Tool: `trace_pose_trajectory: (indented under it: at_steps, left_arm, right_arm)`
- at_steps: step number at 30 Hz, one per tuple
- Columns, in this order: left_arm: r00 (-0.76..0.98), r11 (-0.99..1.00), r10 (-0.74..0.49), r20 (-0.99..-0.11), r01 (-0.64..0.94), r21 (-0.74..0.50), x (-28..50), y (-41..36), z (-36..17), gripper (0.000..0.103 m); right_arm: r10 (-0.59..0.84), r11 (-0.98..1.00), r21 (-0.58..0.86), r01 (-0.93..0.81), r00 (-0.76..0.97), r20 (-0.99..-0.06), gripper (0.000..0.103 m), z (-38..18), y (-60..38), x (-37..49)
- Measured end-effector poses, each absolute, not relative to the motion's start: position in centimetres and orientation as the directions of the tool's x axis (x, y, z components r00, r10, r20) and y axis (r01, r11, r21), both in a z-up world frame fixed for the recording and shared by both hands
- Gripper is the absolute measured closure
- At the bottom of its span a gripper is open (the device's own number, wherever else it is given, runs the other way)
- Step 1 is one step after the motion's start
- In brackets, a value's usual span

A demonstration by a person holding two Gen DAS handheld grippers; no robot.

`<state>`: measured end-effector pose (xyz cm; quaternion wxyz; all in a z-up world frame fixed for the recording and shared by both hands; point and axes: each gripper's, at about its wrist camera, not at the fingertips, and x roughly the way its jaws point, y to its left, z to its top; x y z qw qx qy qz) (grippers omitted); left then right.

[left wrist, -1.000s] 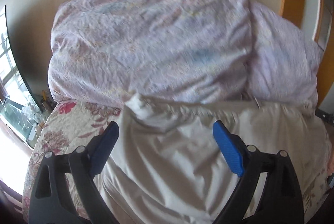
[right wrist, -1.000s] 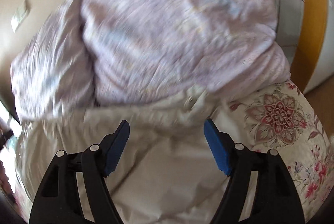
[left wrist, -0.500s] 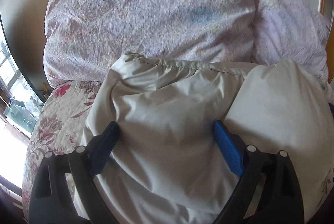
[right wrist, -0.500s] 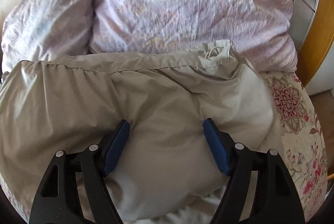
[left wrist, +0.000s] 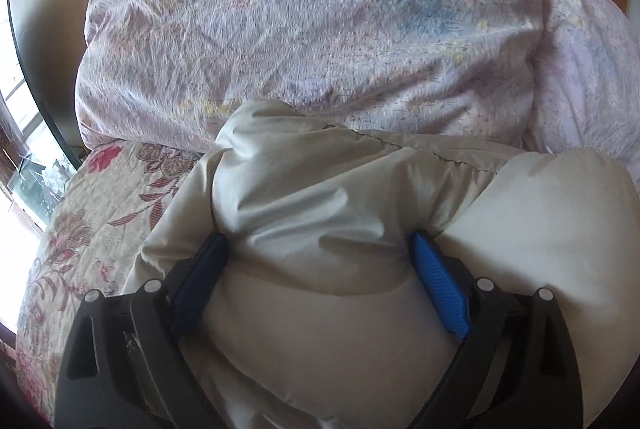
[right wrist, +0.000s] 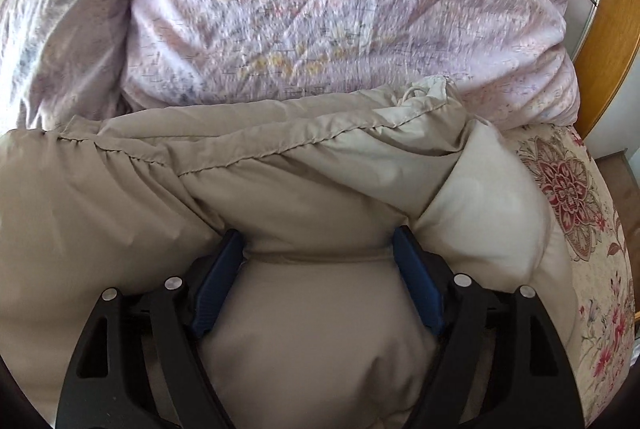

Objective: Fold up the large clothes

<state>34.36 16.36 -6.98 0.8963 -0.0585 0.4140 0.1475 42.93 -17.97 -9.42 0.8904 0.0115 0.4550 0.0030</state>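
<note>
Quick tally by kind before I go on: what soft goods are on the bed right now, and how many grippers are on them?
Beige padded garment: 1
Lilac duvet bundles: 2, side by side behind the garment
Floral bedspread: 1
Grippers: 2, the left gripper and the right gripper, each with garment bunched between its jaws
Total: 6

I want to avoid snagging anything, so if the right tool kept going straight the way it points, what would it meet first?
The right tool, its jaws opening, already has the puffy beige garment bulging between its fingers, so it would push deeper into that. Beyond lies the lilac duvet, though depth is unclear.
</note>
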Motion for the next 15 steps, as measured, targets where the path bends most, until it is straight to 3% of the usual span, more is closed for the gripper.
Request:
trace_pose_trajectory:
  at_steps: [15]
  left_arm:
    - [0.643, 0.942, 0.238, -0.728, -0.337, 0.01, 36.2, 16.3, -9.4, 0.002]
  right_arm:
    - [-0.047, 0.999, -0.031, 0.036, 0.631, -0.774, 0.019, -10.3, -17.6, 44.4]
